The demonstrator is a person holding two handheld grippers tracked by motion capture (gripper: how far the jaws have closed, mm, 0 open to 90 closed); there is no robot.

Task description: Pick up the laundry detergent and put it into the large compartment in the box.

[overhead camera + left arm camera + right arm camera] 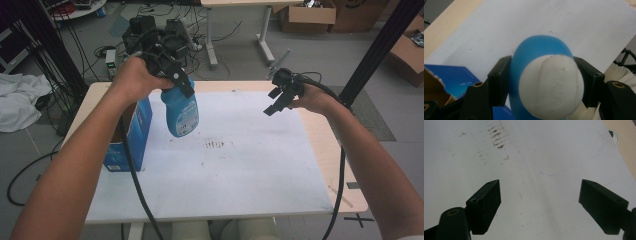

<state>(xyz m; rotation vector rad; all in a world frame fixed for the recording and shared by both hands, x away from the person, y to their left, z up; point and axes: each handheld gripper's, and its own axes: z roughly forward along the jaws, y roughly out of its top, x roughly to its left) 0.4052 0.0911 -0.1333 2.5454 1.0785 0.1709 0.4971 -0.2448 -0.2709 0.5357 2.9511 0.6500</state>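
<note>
From the high view, the left gripper [176, 75] holds a blue bottle [181, 111] in the air above the left part of a white sheet [240, 165] that covers the table [330, 150]. The bottle hangs neck-up, its long axis close to vertical and tipped slightly, base toward the sheet. Just to its left stands an open blue box [131, 135] at the table's left edge. The right gripper [280, 97] hovers over the sheet's far right part, well apart from the bottle, jaws parted and holding nothing. A patch of brown marks [216, 145] stains the sheet near its middle.

In the left gripper view, the camera looks down the bottle's length: its white cap [551, 86] faces the lens and the blue body [541, 46] points away toward the sheet. The left gripper [541, 80] has its jaws closed against both sides of the bottle just below the cap. The blue box [449, 77] shows at lower left.

In the right gripper view, the right gripper [540, 205] stands wide open above the bare sheet [549, 150], nothing between its jaws. The brown marks [495, 137] lie ahead at upper left.
</note>
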